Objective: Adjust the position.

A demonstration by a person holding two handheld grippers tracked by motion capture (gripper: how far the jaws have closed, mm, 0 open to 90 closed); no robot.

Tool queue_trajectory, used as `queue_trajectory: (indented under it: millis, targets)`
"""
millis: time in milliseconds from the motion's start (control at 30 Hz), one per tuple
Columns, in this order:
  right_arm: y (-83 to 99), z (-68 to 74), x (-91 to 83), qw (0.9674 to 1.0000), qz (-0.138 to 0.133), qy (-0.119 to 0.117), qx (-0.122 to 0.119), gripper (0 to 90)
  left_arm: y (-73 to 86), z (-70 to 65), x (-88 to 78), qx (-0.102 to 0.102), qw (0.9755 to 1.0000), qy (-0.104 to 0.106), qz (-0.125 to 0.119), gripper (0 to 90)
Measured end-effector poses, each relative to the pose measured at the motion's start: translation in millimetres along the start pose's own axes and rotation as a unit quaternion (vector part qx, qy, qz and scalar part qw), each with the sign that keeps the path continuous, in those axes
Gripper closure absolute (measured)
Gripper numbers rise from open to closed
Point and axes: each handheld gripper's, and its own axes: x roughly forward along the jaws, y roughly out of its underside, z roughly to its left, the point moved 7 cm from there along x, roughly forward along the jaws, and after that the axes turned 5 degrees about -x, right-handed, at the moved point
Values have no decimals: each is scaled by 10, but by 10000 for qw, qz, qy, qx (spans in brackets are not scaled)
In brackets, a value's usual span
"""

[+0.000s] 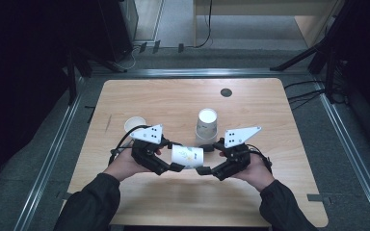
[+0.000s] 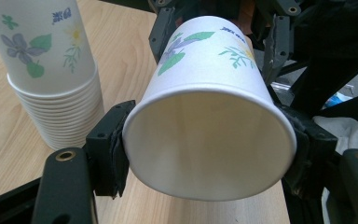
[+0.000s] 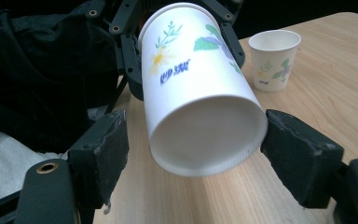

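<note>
A white paper cup (image 1: pixel 188 156) with a flower print lies on its side in the air between my two grippers, over the near part of the table. My left gripper (image 1: pixel 173 156) is shut on its open rim; in the left gripper view both pads (image 2: pixel 116 149) press on the rim of the cup (image 2: pixel 205 60). My right gripper (image 1: pixel 205 159) stands open around the cup's base. In the right gripper view its jaws (image 3: pixel 196 144) flank the cup (image 3: pixel 191 79), with a gap at the left pad (image 3: pixel 105 154).
A stack of upside-down paper cups (image 1: pixel 206 126) stands just behind the grippers, close to the left jaw in the left gripper view (image 2: pixel 51 70). A single upright cup (image 1: pixel 135 125) sits behind my left hand. A dark round disc (image 1: pixel 226 92) lies near the wooden table's (image 1: pixel 173 96) far edge.
</note>
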Motion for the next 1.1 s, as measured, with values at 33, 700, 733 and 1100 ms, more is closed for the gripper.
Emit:
queue_trajectory:
  millis: [33,700,733,1100]
  targets:
    - [1,-6,-10,10000,3,21,1,236,-3,7,-21,-12,10000,-11,-15,290]
    - [95,-40,-52,9994,284,199,-71,236,-90,82,-174,249,9958,-497,731,295]
    - [95,-40,-52,9994,284,199,-71,236,-90,82,-174,249,9958,-497,731,295]
    - [106,-85,-51,9987,340,377,-43,236,-292,81,-123,758,9777,-615,1861,291]
